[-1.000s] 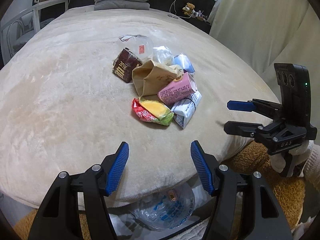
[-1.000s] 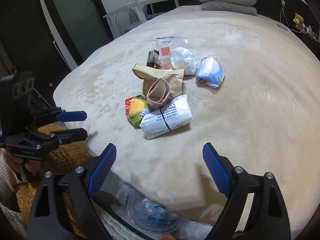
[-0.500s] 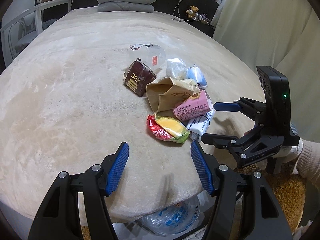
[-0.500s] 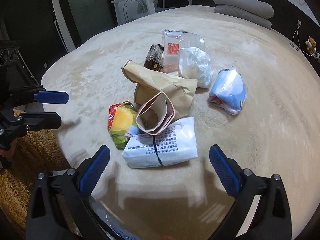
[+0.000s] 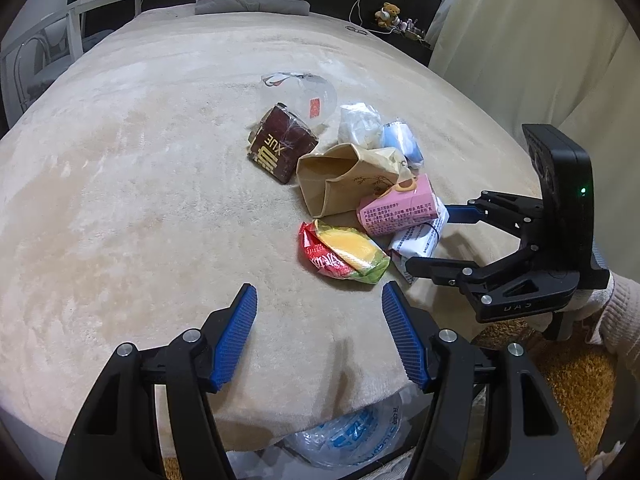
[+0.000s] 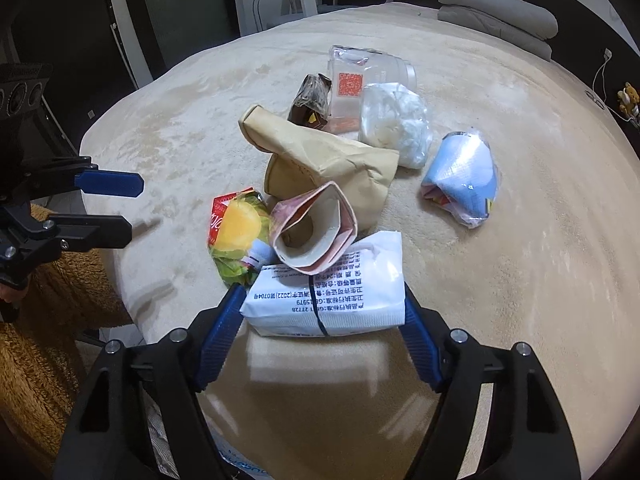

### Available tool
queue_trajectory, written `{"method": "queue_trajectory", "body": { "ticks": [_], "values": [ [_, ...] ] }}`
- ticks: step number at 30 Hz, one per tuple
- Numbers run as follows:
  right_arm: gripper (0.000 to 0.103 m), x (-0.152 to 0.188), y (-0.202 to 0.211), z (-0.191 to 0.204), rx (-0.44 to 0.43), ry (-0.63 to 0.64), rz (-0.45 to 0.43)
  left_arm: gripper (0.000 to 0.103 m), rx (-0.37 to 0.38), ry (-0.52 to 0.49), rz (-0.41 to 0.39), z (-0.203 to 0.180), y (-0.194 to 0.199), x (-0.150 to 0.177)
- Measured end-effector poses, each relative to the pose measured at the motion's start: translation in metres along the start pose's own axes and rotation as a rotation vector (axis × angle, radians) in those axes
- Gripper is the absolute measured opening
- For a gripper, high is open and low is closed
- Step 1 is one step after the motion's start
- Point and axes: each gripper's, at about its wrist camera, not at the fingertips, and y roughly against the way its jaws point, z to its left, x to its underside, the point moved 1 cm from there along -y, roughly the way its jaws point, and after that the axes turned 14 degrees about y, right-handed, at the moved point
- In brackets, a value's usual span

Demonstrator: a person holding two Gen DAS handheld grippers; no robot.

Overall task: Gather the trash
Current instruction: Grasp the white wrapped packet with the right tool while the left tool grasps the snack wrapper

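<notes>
— Trash sits in one heap near the bed's (image 5: 132,208) front edge. Nearest is the white packet (image 6: 332,294), lying between the right gripper's (image 6: 322,312) jaws, which are closing; the blue pads look to be at its two ends, though a firm pinch can't be confirmed.

— So nothing collected?

— Apparently not. Every piece lies on the blanket: pink carton (image 6: 316,228), yellow-green wrapper (image 6: 236,236), brown paper bag (image 6: 320,160), dark brown box (image 5: 282,148), clear cup (image 5: 300,94), white plastic wad (image 6: 394,124) and blue pouch (image 6: 464,180). A plastic bag (image 5: 352,432) waits below the edge, likely the destination.

— And the left gripper (image 5: 318,340)?

— Its jaws are opening, empty, short of the wrapper.

— Any writing?

— "XUE" on the brown box, seen reversed. The packet carries Chinese print with "(2022)". The cup has a QR sticker. The pink carton's text is too small.
</notes>
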Motion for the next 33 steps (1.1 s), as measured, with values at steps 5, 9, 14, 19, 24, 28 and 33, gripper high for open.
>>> {"method": "queue_trajectory", "body": {
  "ticks": [5, 9, 14, 19, 24, 28, 33],
  "values": [
    [0.074, 0.010, 0.012, -0.005, 0.002, -0.037, -0.005, 0.076, -0.004, -0.014, 0.016, -0.007, -0.011, -0.001],
    [0.074, 0.020, 0.020, -0.011, 0.000, -0.077, -0.004, 0.076, -0.018, -0.036, 0.050, -0.016, -0.026, -0.003],
    [0.074, 0.033, 0.024, -0.019, -0.014, -0.127, 0.006, 0.080, -0.055, -0.089, 0.072, -0.029, -0.046, -0.005],
    [0.074, 0.043, 0.028, -0.024, -0.022, -0.159, 0.011, 0.081, -0.096, -0.111, 0.078, -0.033, -0.063, -0.012],
    [0.074, 0.051, 0.034, -0.030, -0.025, -0.187, -0.001, 0.081, -0.114, -0.127, 0.090, -0.038, -0.078, -0.017],
    [0.074, 0.055, 0.040, -0.032, -0.027, -0.196, -0.013, 0.081, -0.145, -0.157, 0.098, -0.045, -0.089, -0.017],
    [0.074, 0.058, 0.044, -0.033, -0.030, -0.202, -0.021, 0.069, -0.160, -0.171, 0.096, -0.050, -0.094, -0.018]
  ]
}}
